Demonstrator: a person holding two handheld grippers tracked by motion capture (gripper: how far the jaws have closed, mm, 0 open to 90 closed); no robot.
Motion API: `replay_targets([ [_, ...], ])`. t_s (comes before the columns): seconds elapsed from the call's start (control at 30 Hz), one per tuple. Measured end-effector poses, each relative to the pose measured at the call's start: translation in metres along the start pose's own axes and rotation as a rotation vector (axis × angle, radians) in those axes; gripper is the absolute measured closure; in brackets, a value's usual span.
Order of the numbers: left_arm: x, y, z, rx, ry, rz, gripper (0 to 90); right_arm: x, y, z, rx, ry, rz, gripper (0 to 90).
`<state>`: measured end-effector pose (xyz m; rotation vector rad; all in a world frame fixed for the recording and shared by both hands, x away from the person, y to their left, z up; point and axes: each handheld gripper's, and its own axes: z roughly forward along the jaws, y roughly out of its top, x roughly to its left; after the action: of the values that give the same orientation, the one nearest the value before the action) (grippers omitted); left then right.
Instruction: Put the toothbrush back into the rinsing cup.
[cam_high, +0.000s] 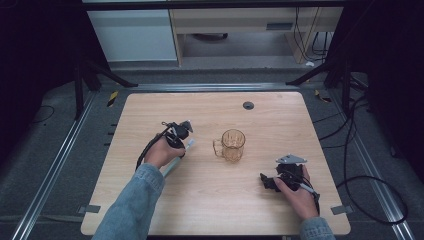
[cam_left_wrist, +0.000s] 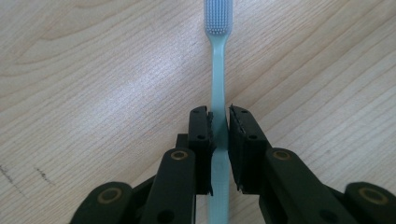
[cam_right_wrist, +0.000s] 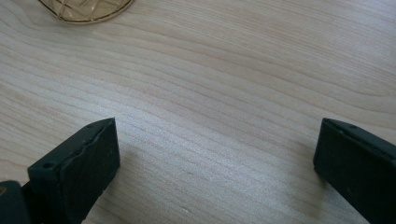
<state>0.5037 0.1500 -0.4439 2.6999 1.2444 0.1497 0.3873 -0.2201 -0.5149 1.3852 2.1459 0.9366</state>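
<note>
Pale-blue plastic toothbrush (cam_left_wrist: 218, 84) lies on the wooden counter (cam_high: 210, 200) at centre left, clenched by the left gripper (cam_left_wrist: 219, 123) fingers; right gripper (cam_right_wrist: 215, 154) fingers released, amber glass mug (cam_high: 231, 145) beyond.

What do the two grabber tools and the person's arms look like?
Both tools are black. The left gripper trails a black cable. The right gripper carries a grey three-cornered plate on top. Close up, the jaws are flat black blocks on arms with brass-coloured rivets. The sleeves are blue denim.
</note>
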Motion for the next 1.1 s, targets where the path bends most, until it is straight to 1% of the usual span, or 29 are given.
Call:
replay_targets([
  [0.07,-0.001,0.000,-0.003,-0.005,-0.001,0.003,79.0,0.000,0.000,0.000,0.000,-0.002,-0.003,0.7],
  [0.43,-0.002,0.003,-0.008,-0.018,-0.003,0.013,79.0,0.000,0.000,0.000,0.000,-0.001,-0.002,0.7],
  [0.5,-0.003,0.003,-0.009,-0.018,-0.003,0.024,78.9,0.000,0.000,0.000,0.000,0.000,0.000,0.7],
  [0.6,-0.004,0.004,-0.010,-0.023,-0.006,0.024,78.9,0.000,0.000,0.000,0.000,0.000,0.000,0.7],
  [0.63,-0.004,0.004,-0.011,-0.024,-0.003,0.031,78.9,0.000,0.000,0.000,0.000,-0.001,-0.002,0.7],
  [0.7,-0.005,0.004,-0.011,-0.027,-0.004,0.028,78.9,0.000,0.000,0.000,0.000,0.000,-0.003,0.7],
  [0.93,-0.006,0.005,-0.013,-0.036,-0.006,0.035,79.0,0.000,0.000,0.000,0.000,0.000,-0.002,0.7],
  [1.03,-0.007,0.005,-0.014,-0.047,-0.006,0.033,78.9,0.000,0.000,0.000,0.000,0.000,-0.002,0.7],
  [1.07,-0.007,0.005,-0.017,-0.062,-0.011,0.029,78.9,0.000,0.000,0.000,0.000,-0.002,-0.004,0.7],
  [1.1,-0.007,0.005,-0.017,-0.062,-0.011,0.029,78.9,0.000,0.000,0.000,0.000,-0.002,-0.006,0.7],
])
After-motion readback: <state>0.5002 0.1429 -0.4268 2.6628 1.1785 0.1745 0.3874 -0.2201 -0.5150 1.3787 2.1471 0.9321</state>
